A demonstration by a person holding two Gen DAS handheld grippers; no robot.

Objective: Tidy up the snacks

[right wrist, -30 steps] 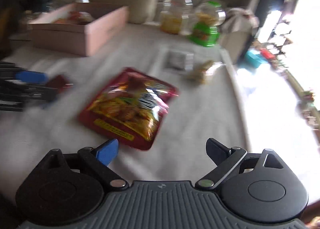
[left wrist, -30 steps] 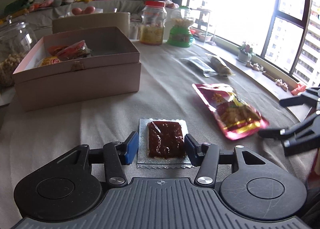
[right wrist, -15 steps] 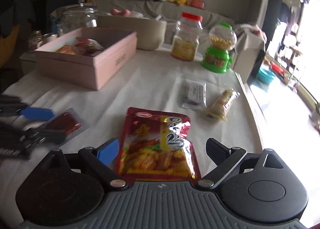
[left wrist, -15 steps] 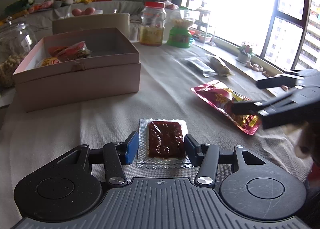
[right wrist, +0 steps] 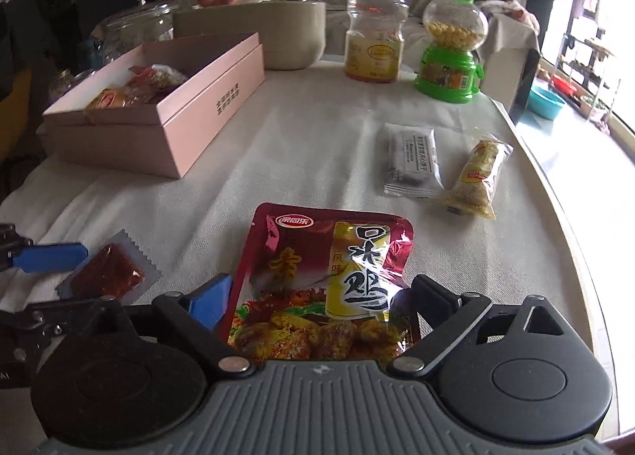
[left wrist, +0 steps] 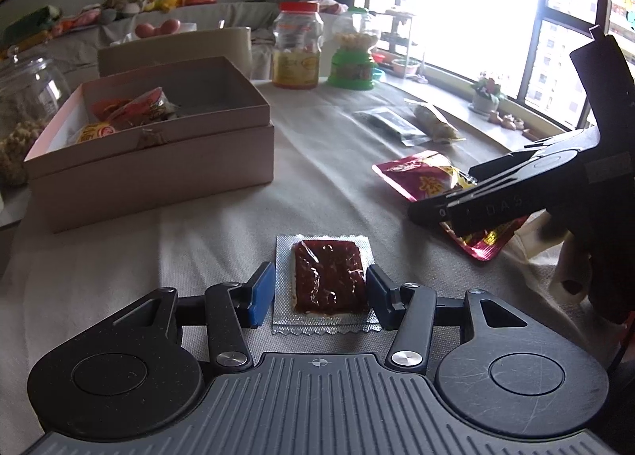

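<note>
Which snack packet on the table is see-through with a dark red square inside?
The small flat packet between the left gripper's fingers. The big red bag and the two far packets are printed, not clear.

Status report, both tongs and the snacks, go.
Left tongs open, straddling clear sachet. Right tongs open, straddling red pouch. Pink box path clear.

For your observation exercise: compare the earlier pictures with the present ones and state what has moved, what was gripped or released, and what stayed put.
The right gripper moved in over the red snack bag, which now lies between its open jaws, not yet gripped. Nothing was taken or let go. The left gripper kept its place, jaws astride the small clear packet. The pink box and the other snacks stayed put.
</note>
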